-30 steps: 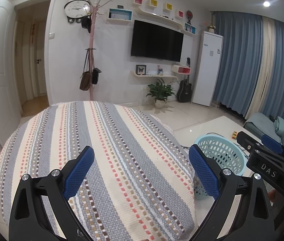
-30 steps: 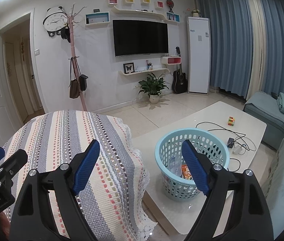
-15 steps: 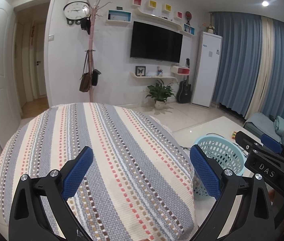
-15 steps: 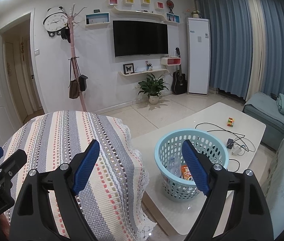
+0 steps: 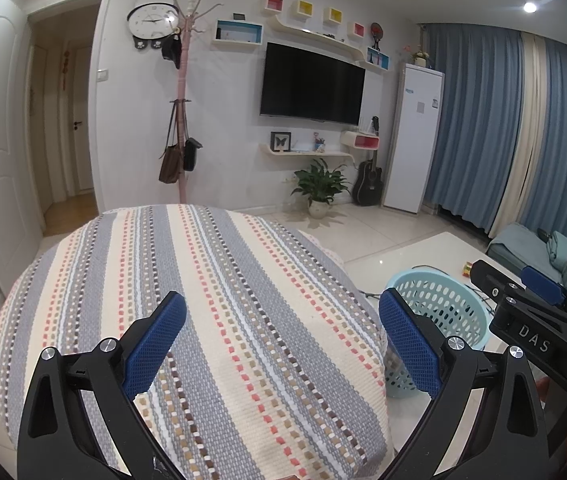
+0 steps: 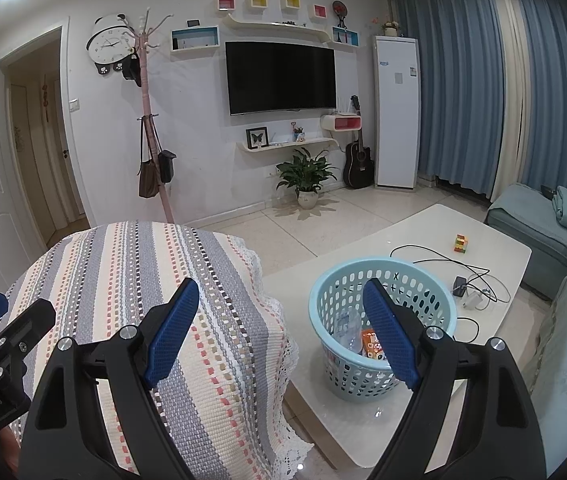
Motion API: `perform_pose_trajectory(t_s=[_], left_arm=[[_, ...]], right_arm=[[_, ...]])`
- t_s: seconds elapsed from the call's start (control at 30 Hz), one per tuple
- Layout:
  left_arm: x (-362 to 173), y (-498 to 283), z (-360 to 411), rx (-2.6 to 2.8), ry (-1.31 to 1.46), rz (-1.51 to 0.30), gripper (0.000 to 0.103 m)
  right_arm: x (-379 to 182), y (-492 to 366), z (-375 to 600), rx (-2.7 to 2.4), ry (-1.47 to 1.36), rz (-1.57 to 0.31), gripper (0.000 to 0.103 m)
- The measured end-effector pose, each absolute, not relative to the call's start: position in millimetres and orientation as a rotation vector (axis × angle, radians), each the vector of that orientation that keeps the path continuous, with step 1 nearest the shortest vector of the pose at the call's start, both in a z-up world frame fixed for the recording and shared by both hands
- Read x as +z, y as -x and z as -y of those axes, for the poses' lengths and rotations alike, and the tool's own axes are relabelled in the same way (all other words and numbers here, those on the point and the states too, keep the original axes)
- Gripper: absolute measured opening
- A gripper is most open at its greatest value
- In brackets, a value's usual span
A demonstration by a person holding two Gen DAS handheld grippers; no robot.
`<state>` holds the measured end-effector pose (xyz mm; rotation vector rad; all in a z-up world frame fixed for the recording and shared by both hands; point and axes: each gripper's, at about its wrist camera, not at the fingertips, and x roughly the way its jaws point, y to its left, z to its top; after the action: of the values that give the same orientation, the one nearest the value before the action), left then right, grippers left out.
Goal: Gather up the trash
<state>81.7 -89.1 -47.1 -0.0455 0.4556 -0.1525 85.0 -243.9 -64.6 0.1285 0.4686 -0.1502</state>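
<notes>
A striped cloth (image 5: 211, 304) covers a rounded piece of furniture that fills the near left of both views. To its right stands a low white table (image 6: 435, 232), and on the table's near end sits a light blue basket (image 6: 379, 320) with holes in its wall. Inside the basket lie a clear plastic bottle (image 6: 347, 330) and an orange packet (image 6: 371, 342), side by side at the bottom. Past the basket on the table are black and white cables (image 6: 467, 280) and a small coloured cube (image 6: 460, 243). The left gripper (image 5: 281, 342) hangs over the cloth with its jaws spread wide and nothing between them. The right gripper (image 6: 281, 326) hangs over the cloth's edge and the basket, jaws likewise wide apart and empty.
</notes>
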Motion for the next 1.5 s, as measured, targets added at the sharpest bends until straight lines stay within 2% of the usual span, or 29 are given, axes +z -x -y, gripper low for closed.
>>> perform_pose_trajectory(t_s=[0.63,0.93,1.5], left_arm=[[-43,-82,86,-0.141,0.054,-0.445,0.094],[-40,-98,67,-0.102,0.072,-0.456,0.094],[-40,-152,-32,0.173,0.123,-0.517,0.094]], right_arm=[[-68,-93,233,-0.127,-0.115,-0.49,0.08],[-70,-124,216,-0.09,-0.123,-0.541,0.08],[-85,-218,128,0.051,-0.077,-0.654,0.08]])
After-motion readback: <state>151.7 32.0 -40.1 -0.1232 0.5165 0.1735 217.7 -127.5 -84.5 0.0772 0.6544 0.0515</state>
